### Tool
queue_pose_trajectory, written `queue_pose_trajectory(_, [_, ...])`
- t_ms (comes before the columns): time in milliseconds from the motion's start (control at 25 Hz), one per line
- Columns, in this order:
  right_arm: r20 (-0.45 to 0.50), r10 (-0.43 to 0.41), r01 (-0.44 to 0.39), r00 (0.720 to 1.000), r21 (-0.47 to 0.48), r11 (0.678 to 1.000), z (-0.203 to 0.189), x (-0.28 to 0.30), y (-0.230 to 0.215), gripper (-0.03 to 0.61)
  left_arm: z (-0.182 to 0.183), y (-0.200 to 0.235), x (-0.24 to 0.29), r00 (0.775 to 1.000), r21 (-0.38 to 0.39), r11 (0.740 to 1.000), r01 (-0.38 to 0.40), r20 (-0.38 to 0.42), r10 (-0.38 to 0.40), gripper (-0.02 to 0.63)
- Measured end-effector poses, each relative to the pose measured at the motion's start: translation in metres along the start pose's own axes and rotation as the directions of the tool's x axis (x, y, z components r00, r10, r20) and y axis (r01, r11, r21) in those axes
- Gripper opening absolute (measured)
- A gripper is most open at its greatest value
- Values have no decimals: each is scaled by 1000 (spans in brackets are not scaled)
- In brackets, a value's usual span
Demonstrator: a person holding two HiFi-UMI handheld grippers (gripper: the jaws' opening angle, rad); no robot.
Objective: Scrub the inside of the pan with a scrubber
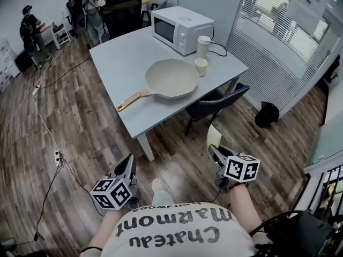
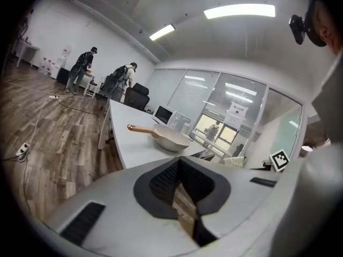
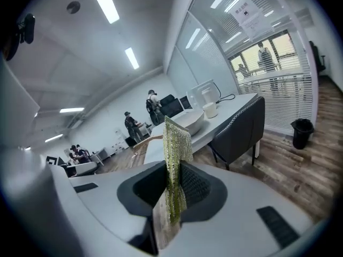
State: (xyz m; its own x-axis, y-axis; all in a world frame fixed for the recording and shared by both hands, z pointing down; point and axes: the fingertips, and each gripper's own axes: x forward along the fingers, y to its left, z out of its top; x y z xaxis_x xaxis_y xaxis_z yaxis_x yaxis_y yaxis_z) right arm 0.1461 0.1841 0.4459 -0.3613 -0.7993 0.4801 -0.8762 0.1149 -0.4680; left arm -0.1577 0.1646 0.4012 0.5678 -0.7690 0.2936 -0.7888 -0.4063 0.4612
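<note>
Front edge: chair tucked under the table's right side.
Behind pan: microwave, cups.
Free room: table left of pan.

L gripper closed; R gripper clamped.

A pale grey table carries a cream pan, a white microwave, a tall white container and a small cup just beside the pan.

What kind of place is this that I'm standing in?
Probably an office or break area rather than a home kitchen: a grey table carries a microwave and a pan, there are black office chairs, and the window wall has blinds.
</note>
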Motion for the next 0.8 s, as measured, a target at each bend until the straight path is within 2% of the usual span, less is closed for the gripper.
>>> queue_pose_trajectory(120, [23, -21, 21, 1000, -6, 1000, 37, 24, 5, 63, 39, 14, 37, 999, 20, 999, 47, 26, -48, -4])
queue_pose_trajectory(280, [54, -8, 12, 999, -70, 997, 91, 59, 29, 63, 82, 38, 76, 995, 38, 995, 90, 43, -91, -5])
queue_pose_trajectory(440, [75, -7, 16, 997, -120, 993, 121, 90, 46, 63, 113, 37, 106, 980, 92, 977, 193, 33, -197, -5])
queue_pose_trajectory(560, [84, -9, 19, 996, -123, 992, 129, 110, 50, 63, 125, 45, 122, 979, 134, 971, 196, 23, -201, -5])
queue_pose_trajectory(800, [77, -22, 28, 997, -79, 997, 131, 138, 46, 63, 128, 67, 139, 985, 120, 978, 171, -15, -170, -5])
